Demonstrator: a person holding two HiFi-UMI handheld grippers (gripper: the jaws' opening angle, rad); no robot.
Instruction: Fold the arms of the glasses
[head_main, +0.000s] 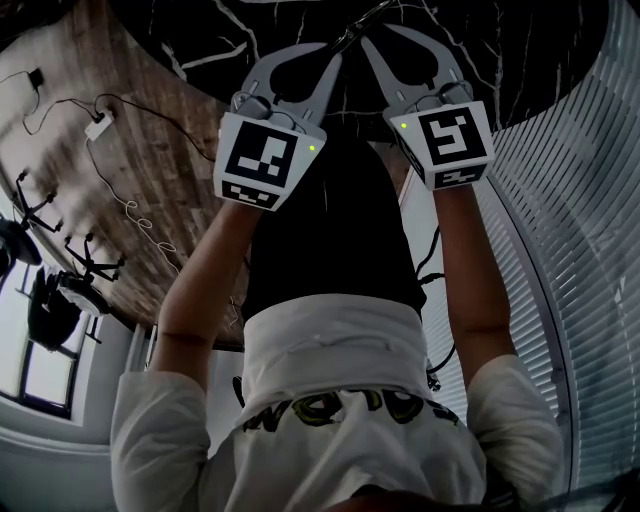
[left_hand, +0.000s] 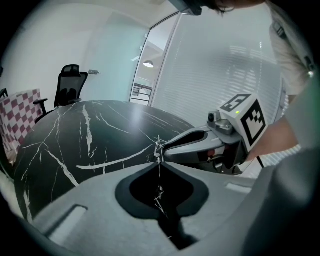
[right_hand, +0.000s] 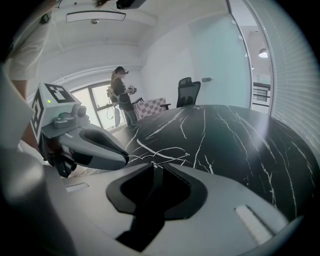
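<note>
Both tools are held out past the near edge of the black marble table (head_main: 480, 40), tips set almost together at the centre. Between them the glasses (left_hand: 159, 148) can just be made out as a thin pale wire frame. The left gripper (left_hand: 159, 161) is seen with its jaws closed until the tips meet, and the wire is pinched right at that meeting point. A strand of it is glimpsed lower down through the dark opening behind the tips. The right gripper (right_hand: 151, 165) is nearly closed as well, with only a narrow slit between its ridged pads. A fine length of wire runs out to the right from its tips, so it is judged to be nipped there too.

Which part of the frame each tool has cannot be told, because the wire is so thin that it is easily lost against the white veins of the marble. Nor can it be told whether the frame rests on the tabletop or hangs above it.

The arrangement can be read this way: one side is steadied by one tool so that an arm can be swung in at its hinge by the other. The fold is judged to be under way, not finished — no folded arm can be confirmed. A light pinch is called for, since wire this fine could be bent or let slip.
</note>
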